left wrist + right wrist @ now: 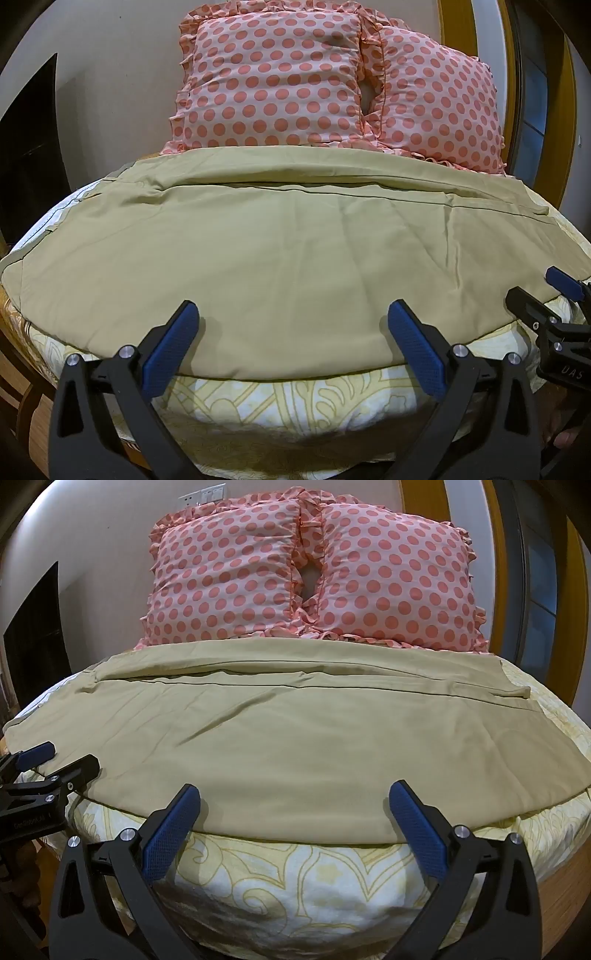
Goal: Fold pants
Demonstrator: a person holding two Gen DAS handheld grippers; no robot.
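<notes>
Khaki pants (280,251) lie spread flat across the bed, one leg over the other, running left to right; they fill the right wrist view too (295,738). My left gripper (291,314) is open, its blue pads just above the pants' near edge. My right gripper (293,795) is open too, hovering at the near edge further right. The right gripper shows at the right edge of the left wrist view (543,291), and the left gripper at the left edge of the right wrist view (66,758). Neither holds cloth.
Two pink polka-dot pillows (273,85) (391,576) stand against the wall behind the pants. A yellow floral bedsheet (295,878) covers the mattress. A wooden bed frame (22,376) runs below. A dark doorway (29,147) is at the left, a window (539,590) at the right.
</notes>
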